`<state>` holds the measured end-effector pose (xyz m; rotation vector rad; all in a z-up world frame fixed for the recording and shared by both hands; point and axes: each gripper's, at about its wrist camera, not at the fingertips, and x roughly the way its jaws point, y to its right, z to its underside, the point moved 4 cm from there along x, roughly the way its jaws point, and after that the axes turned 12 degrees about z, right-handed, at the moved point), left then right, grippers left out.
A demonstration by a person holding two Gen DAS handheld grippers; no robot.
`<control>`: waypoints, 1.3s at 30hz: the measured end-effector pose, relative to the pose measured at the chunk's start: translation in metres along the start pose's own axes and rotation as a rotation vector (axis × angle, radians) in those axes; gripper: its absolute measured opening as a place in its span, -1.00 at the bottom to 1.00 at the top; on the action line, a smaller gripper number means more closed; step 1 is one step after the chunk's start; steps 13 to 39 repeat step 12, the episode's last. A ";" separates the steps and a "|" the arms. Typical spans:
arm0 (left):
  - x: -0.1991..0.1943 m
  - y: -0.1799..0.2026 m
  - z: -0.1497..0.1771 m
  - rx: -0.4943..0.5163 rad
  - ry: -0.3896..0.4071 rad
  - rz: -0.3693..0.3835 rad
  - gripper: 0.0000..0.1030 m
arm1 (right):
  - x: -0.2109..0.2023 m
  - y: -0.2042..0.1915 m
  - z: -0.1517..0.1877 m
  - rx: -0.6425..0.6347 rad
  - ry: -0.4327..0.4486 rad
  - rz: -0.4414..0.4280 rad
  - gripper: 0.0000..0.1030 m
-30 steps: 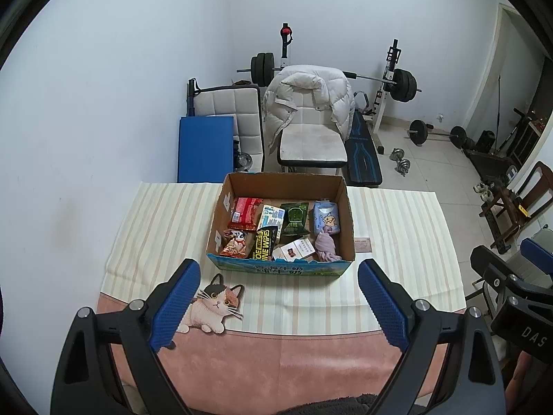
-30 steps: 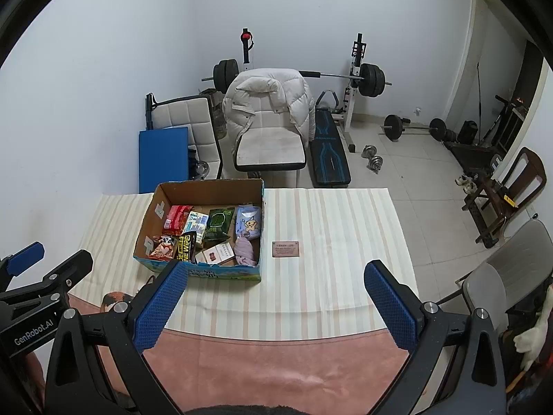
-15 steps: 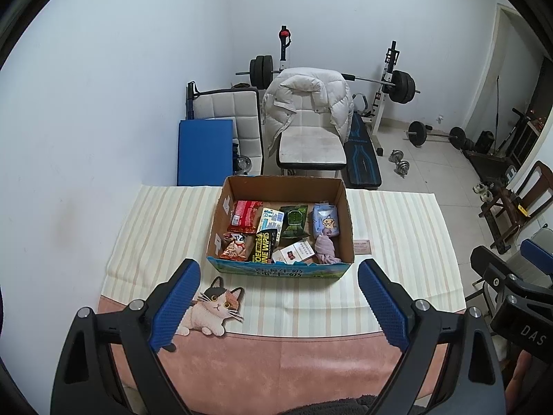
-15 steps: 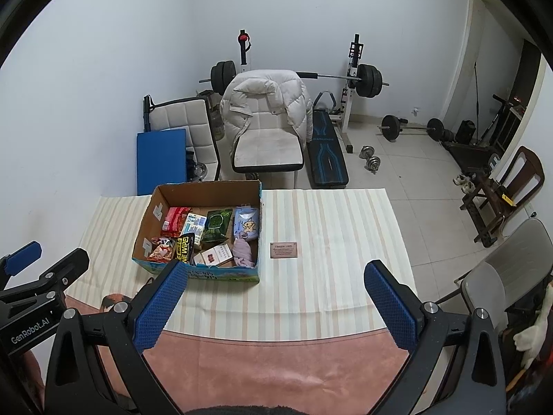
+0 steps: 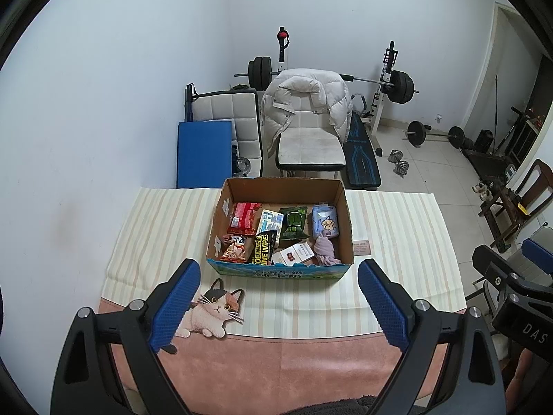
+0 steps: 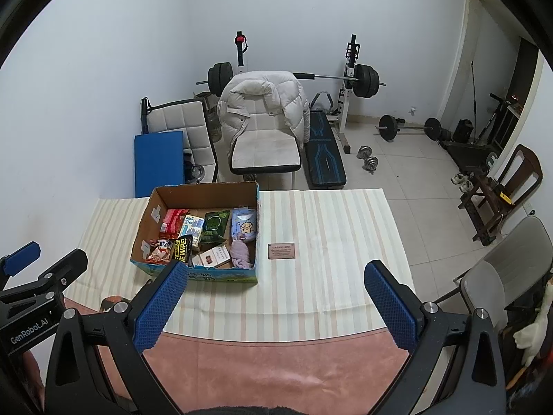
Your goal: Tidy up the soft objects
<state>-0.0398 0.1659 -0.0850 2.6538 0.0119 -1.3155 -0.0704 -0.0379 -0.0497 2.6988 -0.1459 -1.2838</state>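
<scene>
We hold the left gripper (image 5: 278,306) and right gripper (image 6: 274,306) above the near table edge, both with jaws spread wide and holding nothing. The box (image 5: 280,271) sits on the striped cloth (image 5: 397,242), packed with snack packets, a wipes pack (image 5: 264,250) and a purple cloth (image 5: 325,250) in its right near corner. A small card (image 6: 281,250) lies just right of the box.

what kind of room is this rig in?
Likely a home gym or spare room: a barbell on a rack, dumbbells on the tiled floor, and a table holding a cardboard box of snacks.
</scene>
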 end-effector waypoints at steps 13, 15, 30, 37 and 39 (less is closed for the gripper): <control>-0.004 0.005 -0.002 0.007 0.008 0.001 0.82 | -0.001 0.001 0.000 0.001 0.000 0.001 1.00; -0.004 0.005 -0.002 0.007 0.008 0.001 0.82 | -0.001 0.001 0.000 0.001 0.000 0.001 1.00; -0.004 0.005 -0.002 0.007 0.008 0.001 0.82 | -0.001 0.001 0.000 0.001 0.000 0.001 1.00; -0.004 0.005 -0.002 0.007 0.008 0.001 0.82 | -0.001 0.001 0.000 0.001 0.000 0.001 1.00; -0.004 0.005 -0.002 0.007 0.008 0.001 0.82 | -0.001 0.001 0.000 0.001 0.000 0.001 1.00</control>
